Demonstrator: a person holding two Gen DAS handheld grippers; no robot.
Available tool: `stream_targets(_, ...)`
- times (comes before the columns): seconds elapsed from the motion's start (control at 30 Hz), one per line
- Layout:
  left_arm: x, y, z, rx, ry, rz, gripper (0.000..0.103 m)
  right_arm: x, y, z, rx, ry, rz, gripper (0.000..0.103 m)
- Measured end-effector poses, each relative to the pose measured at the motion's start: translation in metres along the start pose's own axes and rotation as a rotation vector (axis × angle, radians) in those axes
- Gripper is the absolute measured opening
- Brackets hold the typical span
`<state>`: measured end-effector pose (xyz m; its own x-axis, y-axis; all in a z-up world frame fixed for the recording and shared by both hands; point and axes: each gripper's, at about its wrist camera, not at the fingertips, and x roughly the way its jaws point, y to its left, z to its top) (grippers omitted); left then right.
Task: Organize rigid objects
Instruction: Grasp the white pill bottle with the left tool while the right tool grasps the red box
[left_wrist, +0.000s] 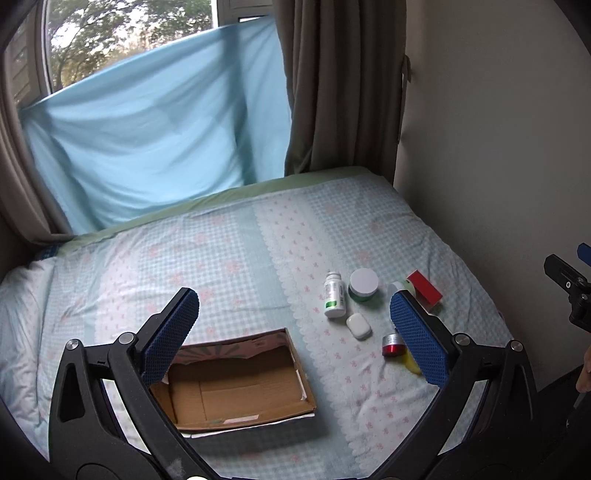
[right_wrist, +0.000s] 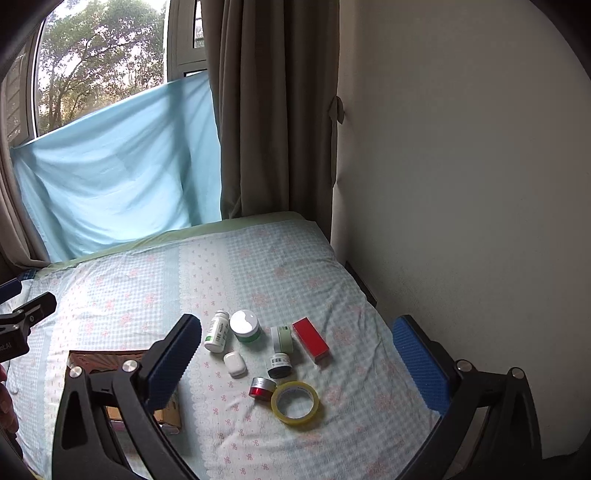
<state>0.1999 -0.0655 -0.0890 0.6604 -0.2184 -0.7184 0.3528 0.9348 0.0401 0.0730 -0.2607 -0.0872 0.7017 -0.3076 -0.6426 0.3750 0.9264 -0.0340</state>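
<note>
An open cardboard box (left_wrist: 236, 391) lies on the bed, below my left gripper (left_wrist: 295, 328), which is open and empty above it. To its right lie a white pill bottle (left_wrist: 334, 295), a white-lidded green jar (left_wrist: 364, 285), a small white case (left_wrist: 358, 325), a small red jar (left_wrist: 392, 345) and a red box (left_wrist: 424, 288). My right gripper (right_wrist: 295, 354) is open and empty above the same group: pill bottle (right_wrist: 217, 331), green jar (right_wrist: 244, 325), white case (right_wrist: 235, 363), pale green jar (right_wrist: 282, 338), dark jar (right_wrist: 279, 365), red jar (right_wrist: 261, 388), yellow tape roll (right_wrist: 294, 403), red box (right_wrist: 310, 339).
The bed (left_wrist: 258, 251) has a blue checked sheet and runs up to a wall (right_wrist: 461, 184) on the right. A blue cloth (left_wrist: 155, 140) and brown curtain (left_wrist: 343, 92) hang at the window behind. The box edge (right_wrist: 99, 360) shows at the left of the right wrist view.
</note>
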Motion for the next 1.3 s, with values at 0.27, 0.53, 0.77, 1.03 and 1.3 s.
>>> stream_targets(0.27,0.153,-0.025,0.012,0.022,0.229,-0.033,0.103,0.116,-0.031,0.002,-0.034,0.162,-0.02,0.103)
stream_targets(0.53,0.301,-0.039,-0.006,0.028,0.484,-0.066,0.103,0.229,-0.051,-0.006,-0.085,0.351,-0.02,0.103)
stream_targets(0.77,0.405,-0.058,-0.039,0.124,0.671,-0.06,0.101,0.325,-0.047,-0.027,-0.214,0.514,0.031,0.103)
stream_targets(1.03,0.471,-0.068,-0.062,0.164,0.793,-0.063,0.097,0.412,-0.039,-0.077,-0.338,0.747,0.119,0.098)
stream_targets(1.3,0.517,-0.07,-0.077,0.203,0.873,-0.086,0.081,0.45,-0.027,-0.11,-0.424,0.871,0.136,0.066)
